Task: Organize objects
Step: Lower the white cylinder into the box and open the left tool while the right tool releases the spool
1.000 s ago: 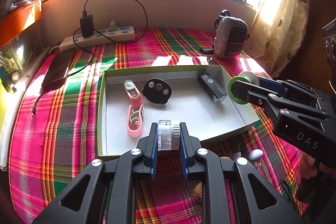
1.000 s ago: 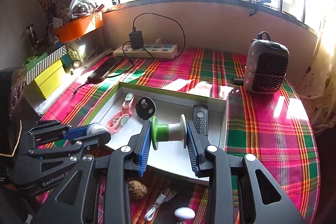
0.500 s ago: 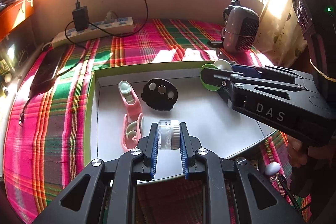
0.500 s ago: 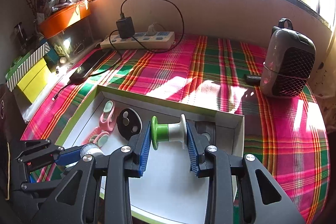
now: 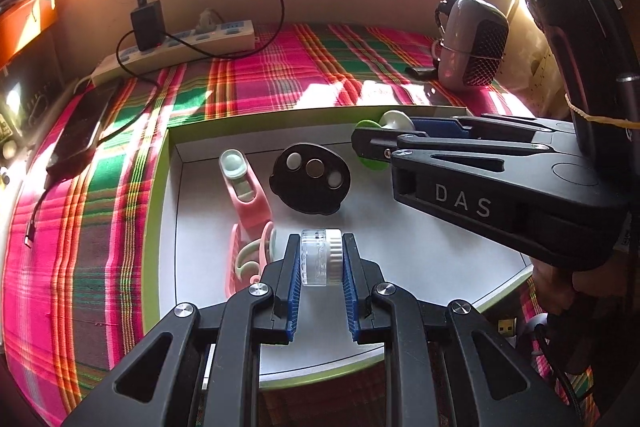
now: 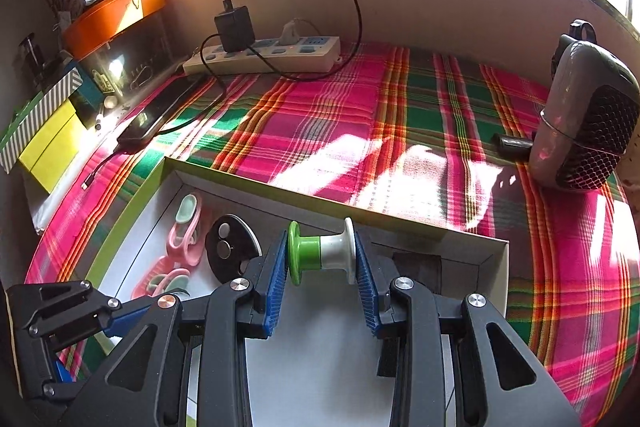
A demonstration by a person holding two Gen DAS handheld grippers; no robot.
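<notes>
Small clear plastic jar with a ribbed white cap (image 5: 321, 257) is clenched sideways between the blue pads of the left tool (image 5: 320, 281), hanging over the near half of the shallow white cardboard tray with a green rim (image 5: 158, 187). A green-and-white plastic spool (image 6: 322, 251) is clamped end to end in the right tool (image 6: 321, 287), one flange against each pad, above the tray's far right part.

Hazards from this position:
- Both tools hang over the same tray, the right tool (image 5: 420, 139) just ahead and right of the left one. Lowering them together risks a knock between the tool bodies.
- The jar is smooth and round. Released on its side, it is likely to roll toward the pink-and-mint plastic clip (image 5: 250, 211), which lies just left of and ahead of the left tool.
- The spool would likewise roll on its flanges unless set on end. The black oval disc with three round inserts (image 5: 310, 179) and a dark rectangular object in the tray corner (image 6: 416, 263), partly hidden, leave little free floor near it.
- A descent onto the tray wall could tip the light tray on the plaid-covered table (image 6: 352, 131).

Appearance: the jar body is transparent and faceted, and its contents cannot be made out. The spool has one green flange, one white flange and a two-tone core.
</notes>
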